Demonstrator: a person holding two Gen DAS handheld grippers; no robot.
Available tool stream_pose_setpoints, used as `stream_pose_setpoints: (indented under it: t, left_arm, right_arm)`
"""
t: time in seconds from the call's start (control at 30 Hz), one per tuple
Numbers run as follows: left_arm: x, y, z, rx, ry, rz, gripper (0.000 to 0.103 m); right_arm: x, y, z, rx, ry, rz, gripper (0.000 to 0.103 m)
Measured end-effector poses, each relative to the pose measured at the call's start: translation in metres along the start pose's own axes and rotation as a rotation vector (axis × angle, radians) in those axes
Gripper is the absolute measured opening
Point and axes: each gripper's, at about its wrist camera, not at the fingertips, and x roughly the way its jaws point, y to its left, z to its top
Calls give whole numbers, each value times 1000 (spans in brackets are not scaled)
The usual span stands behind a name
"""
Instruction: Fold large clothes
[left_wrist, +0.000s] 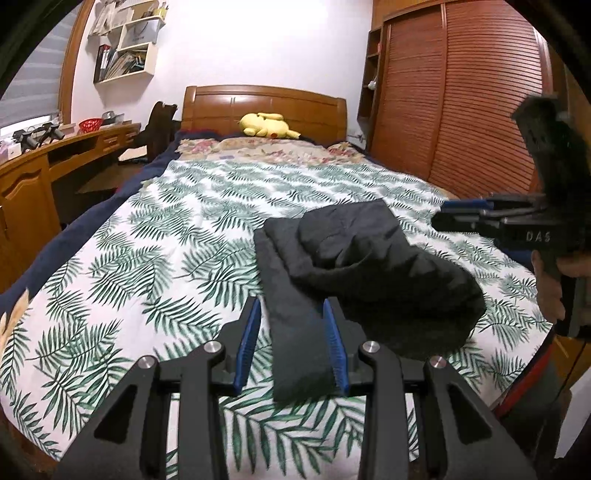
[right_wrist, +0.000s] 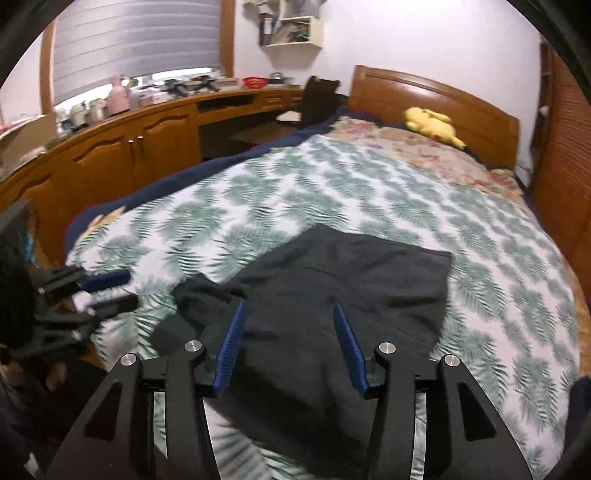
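Note:
A dark grey garment (left_wrist: 369, 266) lies partly folded on the leaf-print bed cover (left_wrist: 147, 258); a flat strip of it reaches toward me. My left gripper (left_wrist: 291, 314) is open and hovers above that strip, holding nothing. In the right wrist view the garment (right_wrist: 351, 288) spreads wide below my right gripper (right_wrist: 288, 314), which is open and empty above it. The right gripper also shows at the right edge of the left wrist view (left_wrist: 465, 214). The left gripper shows at the left edge of the right wrist view (right_wrist: 122, 288).
A yellow plush toy (left_wrist: 267, 125) lies by the wooden headboard (left_wrist: 266, 103). A wooden desk (left_wrist: 74, 147) runs along the left of the bed. A slatted wardrobe (left_wrist: 461, 92) stands on the right.

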Motion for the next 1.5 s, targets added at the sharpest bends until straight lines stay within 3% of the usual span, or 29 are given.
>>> stream_pose_setpoints:
  t: [0.17, 0.33, 0.5, 1.47, 1.5]
  left_arm:
    - [0, -9, 7, 4, -26, -29, 33]
    - [0, -19, 10, 20, -37, -67, 34]
    - [3, -26, 9, 34, -33, -89, 34]
    - [59, -34, 6, -7, 120, -108, 33]
    - [59, -34, 7, -5, 124, -125, 30]
  right_arm:
    - [0, -30, -25, 36, 55, -79, 50]
    - [20, -47, -63, 117, 161, -41, 50]
    - [22, -44, -86, 168, 130, -26, 52]
    - [24, -35, -92, 141, 118, -33, 52]
    - [24, -35, -91, 141, 119, -34, 52]
